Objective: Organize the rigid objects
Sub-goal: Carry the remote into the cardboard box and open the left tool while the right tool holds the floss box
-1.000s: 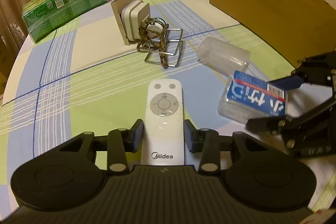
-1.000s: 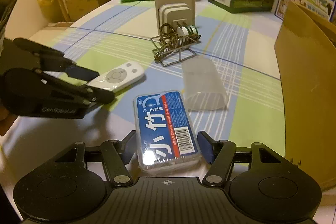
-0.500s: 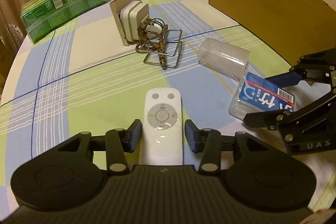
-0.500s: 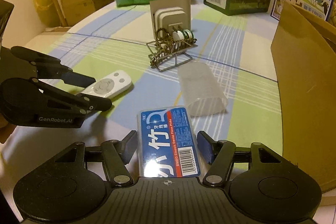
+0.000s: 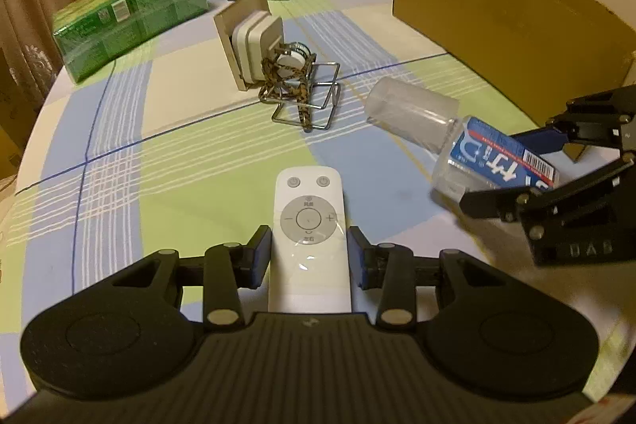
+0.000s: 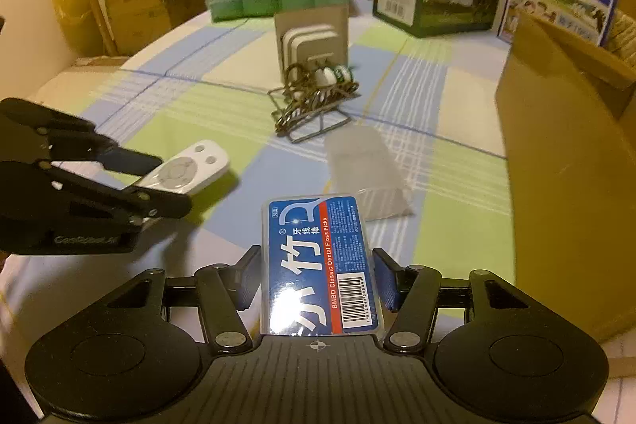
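Left tongs (image 5: 309, 252) clamped on Midea-style remote (image 5: 308, 221), lifted off desk (image 5: 190, 193). Right tongs (image 6: 316, 277) clamped on floss-pick box (image 6: 318, 265). Clear cup (image 6: 365, 173) at 12 o'clock, wire rack (image 6: 314, 110), cardboard box (image 6: 564, 146) at 3 o'clock; nothing stowed yet.

Each camera sits just behind its own fingers, low and close over the table (image 5: 119, 153), facing the far boxes. Both views share the wire rack (image 5: 306, 98) (image 6: 314, 110) and clear cup (image 5: 409, 118) (image 6: 365, 173); each sees the other gripper.
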Demonstrator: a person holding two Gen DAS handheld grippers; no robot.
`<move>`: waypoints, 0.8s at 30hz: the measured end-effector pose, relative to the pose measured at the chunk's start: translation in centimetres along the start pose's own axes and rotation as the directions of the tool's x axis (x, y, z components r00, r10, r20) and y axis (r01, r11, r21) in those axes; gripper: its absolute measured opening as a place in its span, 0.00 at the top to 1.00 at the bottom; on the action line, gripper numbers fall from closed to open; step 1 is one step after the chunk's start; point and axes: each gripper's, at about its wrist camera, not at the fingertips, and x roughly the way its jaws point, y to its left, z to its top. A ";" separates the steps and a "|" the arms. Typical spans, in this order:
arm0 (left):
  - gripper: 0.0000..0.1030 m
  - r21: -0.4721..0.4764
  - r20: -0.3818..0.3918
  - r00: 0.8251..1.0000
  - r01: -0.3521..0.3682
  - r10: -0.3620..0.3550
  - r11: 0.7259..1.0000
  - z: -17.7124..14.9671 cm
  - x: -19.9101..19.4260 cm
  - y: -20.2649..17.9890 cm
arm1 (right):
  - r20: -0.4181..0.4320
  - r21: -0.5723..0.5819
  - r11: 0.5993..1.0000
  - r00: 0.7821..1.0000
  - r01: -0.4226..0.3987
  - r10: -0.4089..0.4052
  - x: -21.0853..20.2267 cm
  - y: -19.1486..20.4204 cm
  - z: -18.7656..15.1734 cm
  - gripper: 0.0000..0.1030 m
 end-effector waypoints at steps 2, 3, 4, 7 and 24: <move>0.66 -0.004 0.007 1.000 -0.001 0.001 1.000 -0.1 -0.8 -0.3 | 0.016 0.011 1.000 1.000 0.004 -0.004 -0.8 -0.2 0.0 0.47; 0.66 -0.004 0.010 1.000 -0.002 0.002 1.000 -0.1 -1.3 -0.4 | 0.026 0.023 1.000 1.000 0.006 -0.007 -1.4 -0.4 0.0 0.47; 0.66 -0.005 0.015 1.000 -0.003 0.003 1.000 0.0 -1.7 -0.6 | 0.035 0.032 0.999 0.999 0.007 -0.008 -2.1 -0.5 0.0 0.47; 0.66 -0.020 0.042 0.999 0.000 0.001 1.000 0.4 -3.5 -1.4 | 0.083 0.063 0.998 0.997 0.004 -0.009 -4.9 -1.1 0.3 0.47; 0.66 0.090 0.205 0.961 0.168 -0.183 0.982 12.7 -9.1 -15.2 | 0.182 0.214 0.948 0.944 0.237 -0.277 -18.4 -16.2 2.2 0.47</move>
